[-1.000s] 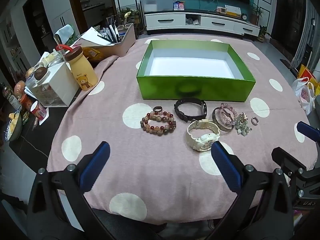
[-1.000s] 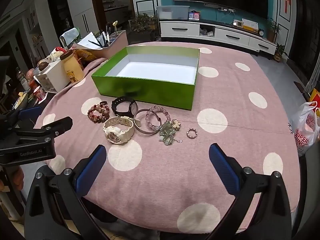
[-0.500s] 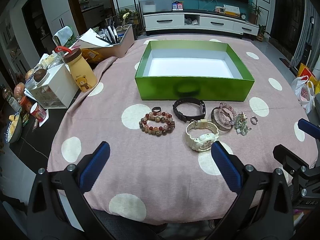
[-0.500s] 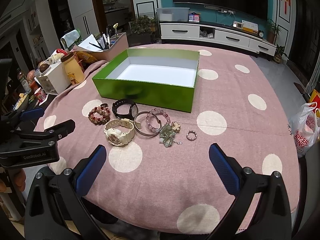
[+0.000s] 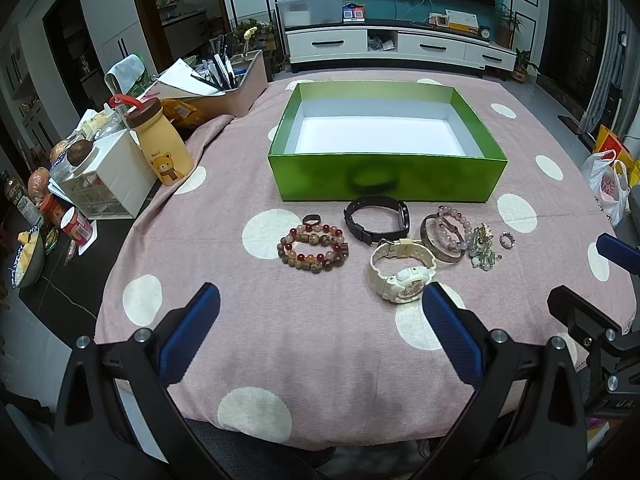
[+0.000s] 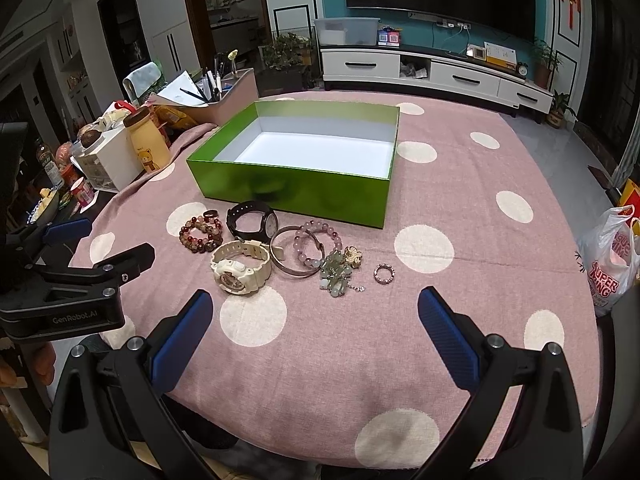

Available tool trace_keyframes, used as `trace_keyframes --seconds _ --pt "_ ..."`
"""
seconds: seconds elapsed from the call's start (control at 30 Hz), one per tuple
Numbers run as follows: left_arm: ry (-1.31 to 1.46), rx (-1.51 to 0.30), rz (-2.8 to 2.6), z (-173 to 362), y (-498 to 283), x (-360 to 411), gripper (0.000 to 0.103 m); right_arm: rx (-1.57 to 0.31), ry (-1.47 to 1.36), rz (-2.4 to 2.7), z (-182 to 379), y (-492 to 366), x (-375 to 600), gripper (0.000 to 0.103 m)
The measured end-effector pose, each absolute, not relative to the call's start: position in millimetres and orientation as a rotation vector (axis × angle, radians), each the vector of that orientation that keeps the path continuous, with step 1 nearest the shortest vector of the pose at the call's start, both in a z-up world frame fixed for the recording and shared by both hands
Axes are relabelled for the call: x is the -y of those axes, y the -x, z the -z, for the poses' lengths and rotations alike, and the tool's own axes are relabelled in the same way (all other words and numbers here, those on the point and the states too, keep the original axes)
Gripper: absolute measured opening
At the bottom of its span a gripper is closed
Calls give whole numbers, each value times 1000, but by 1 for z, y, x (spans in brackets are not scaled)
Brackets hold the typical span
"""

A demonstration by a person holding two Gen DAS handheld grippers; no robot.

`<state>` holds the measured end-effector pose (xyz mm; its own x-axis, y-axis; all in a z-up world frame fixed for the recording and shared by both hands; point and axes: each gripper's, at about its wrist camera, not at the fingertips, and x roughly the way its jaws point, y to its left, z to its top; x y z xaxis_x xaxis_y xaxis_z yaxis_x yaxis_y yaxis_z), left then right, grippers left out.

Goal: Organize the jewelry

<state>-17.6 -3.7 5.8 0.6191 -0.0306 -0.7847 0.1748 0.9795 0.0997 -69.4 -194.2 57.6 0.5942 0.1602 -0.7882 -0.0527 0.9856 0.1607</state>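
An empty green box (image 5: 384,178) (image 6: 288,188) stands mid-table. In front of it lie a brown bead bracelet (image 5: 313,249) (image 6: 200,233), a black watch (image 5: 376,220) (image 6: 252,220), a cream watch (image 5: 402,270) (image 6: 239,266), a metal bangle (image 5: 440,250) (image 6: 290,268) with a pink bead bracelet (image 5: 452,225) (image 6: 316,242), a green charm cluster (image 5: 482,248) (image 6: 338,272) and a small ring (image 5: 507,239) (image 6: 384,273). My left gripper (image 5: 320,312) is open and empty, near the table's front edge. My right gripper (image 6: 314,320) is open and empty, short of the jewelry.
A pink polka-dot cloth (image 5: 320,360) covers the round table. At the left stand a yellow bear bottle (image 5: 162,148), a white drawer organiser (image 5: 104,184) and a tray of pens (image 5: 224,84). A plastic bag (image 6: 612,256) hangs off the right.
Both grippers have drifted slightly; the views shift a little. Both stay open and nothing on the table has moved.
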Motion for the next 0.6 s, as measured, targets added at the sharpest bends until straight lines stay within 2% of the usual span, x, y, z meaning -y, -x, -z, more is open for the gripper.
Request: trace_keyframes --seconds 0.6 --pt "-173 -896 125 -5 19 5 101 -925 -127 -128 -57 69 193 102"
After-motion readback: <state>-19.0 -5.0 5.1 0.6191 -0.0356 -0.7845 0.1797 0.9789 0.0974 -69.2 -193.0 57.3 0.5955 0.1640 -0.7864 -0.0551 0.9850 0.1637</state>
